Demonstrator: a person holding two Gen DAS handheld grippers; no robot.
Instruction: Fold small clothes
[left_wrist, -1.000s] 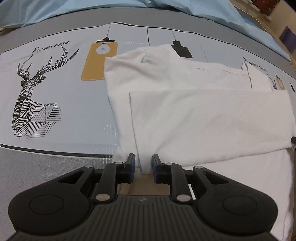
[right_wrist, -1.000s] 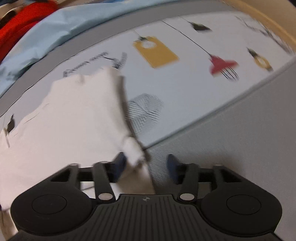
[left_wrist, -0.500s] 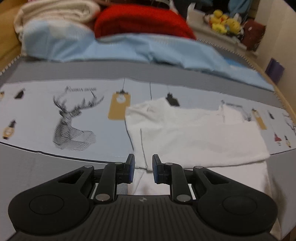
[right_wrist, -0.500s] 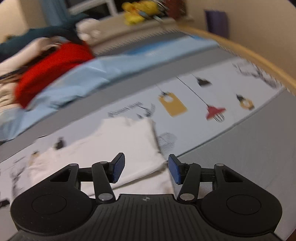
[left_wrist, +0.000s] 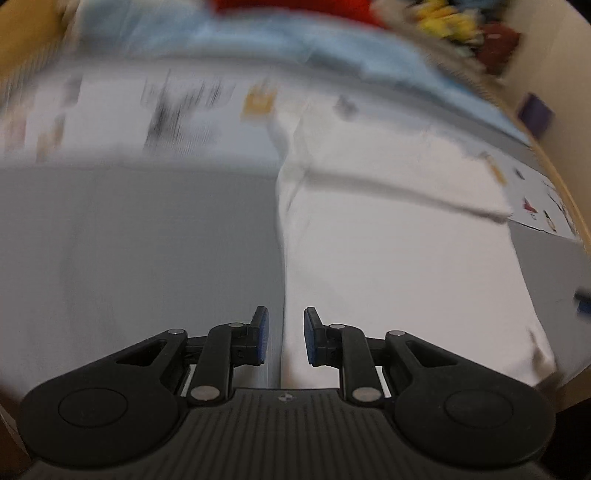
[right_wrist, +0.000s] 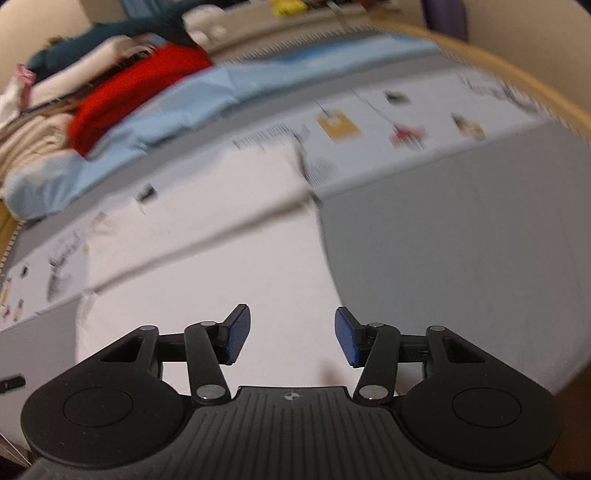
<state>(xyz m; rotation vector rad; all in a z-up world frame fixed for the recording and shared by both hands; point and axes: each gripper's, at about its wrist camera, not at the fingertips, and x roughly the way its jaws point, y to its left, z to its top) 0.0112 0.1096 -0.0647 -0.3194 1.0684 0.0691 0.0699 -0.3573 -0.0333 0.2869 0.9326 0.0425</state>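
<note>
A white garment (left_wrist: 388, 258) lies flat on the bed, its far part folded over the near part along a crosswise edge. The left wrist view is blurred. My left gripper (left_wrist: 284, 336) hovers over the garment's near left edge, jaws a narrow gap apart, with nothing gripped between them. In the right wrist view the same garment (right_wrist: 221, 266) spreads under my right gripper (right_wrist: 291, 336), which hangs above its near right part. Its jaws stand wide and are closing slightly, with no cloth between the pads.
The garment rests on a bed cover with a grey band (right_wrist: 443, 240) and a pale printed strip (right_wrist: 369, 122). Behind lie a light blue blanket (right_wrist: 221, 96), a red garment (right_wrist: 140, 88) and piled clothes (right_wrist: 37, 140). A wooden rim (right_wrist: 517, 81) bounds the bed on the right.
Both grippers have drawn back and up from the garment's far part to its near edge. The right gripper has left the cloth corner that was at its fingers.
</note>
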